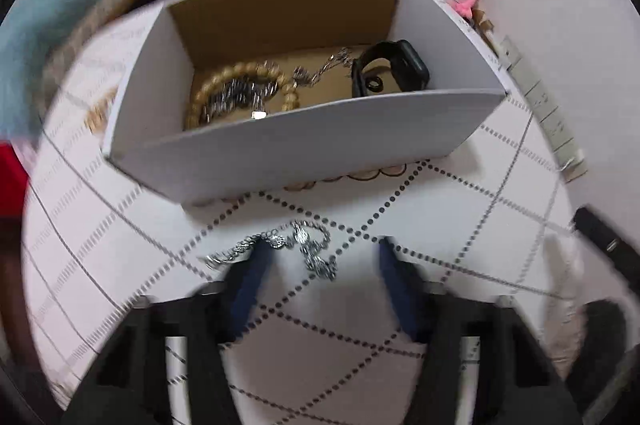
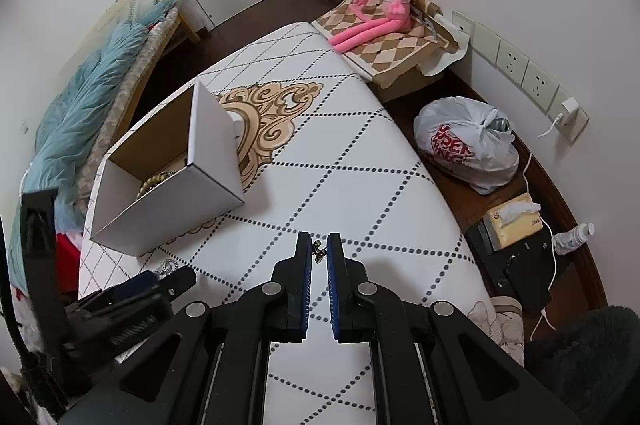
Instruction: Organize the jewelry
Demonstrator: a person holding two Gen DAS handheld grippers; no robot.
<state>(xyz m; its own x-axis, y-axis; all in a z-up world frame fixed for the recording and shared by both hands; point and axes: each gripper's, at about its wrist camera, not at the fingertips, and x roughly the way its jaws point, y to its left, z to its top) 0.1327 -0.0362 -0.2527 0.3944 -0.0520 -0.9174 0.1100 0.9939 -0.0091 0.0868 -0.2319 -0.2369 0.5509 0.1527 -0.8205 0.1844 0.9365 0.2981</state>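
The left claw [image 1: 320, 257] points down at the bed [image 1: 460, 217], its jaws parted and released, with a tangled silver chain [image 1: 304, 249] lying on the cover at its tips; the blue pad [image 1: 256, 265] on one side seems to touch or overlap the chain, but nothing is pinched. The right claw [image 2: 319, 253] is clenched nearly closed on a small metal trinket [image 2: 318, 252], perhaps an earring or a clasp, held just above the quilted cover. Just beyond the left claw stands the white cardboard box [image 1: 304, 141], open at the top. Inside it already lie a wooden bead bracelet [image 1: 236, 81], a bundle of silver chain [image 1: 236, 97] within its loop, another thin chain [image 1: 320, 69], a black watch [image 1: 392, 69] and a small dark ring [image 1: 375, 83]. So most pieces look stowed; to my eye the silver chain on the bed and the trinket in the right claw remain to go in.
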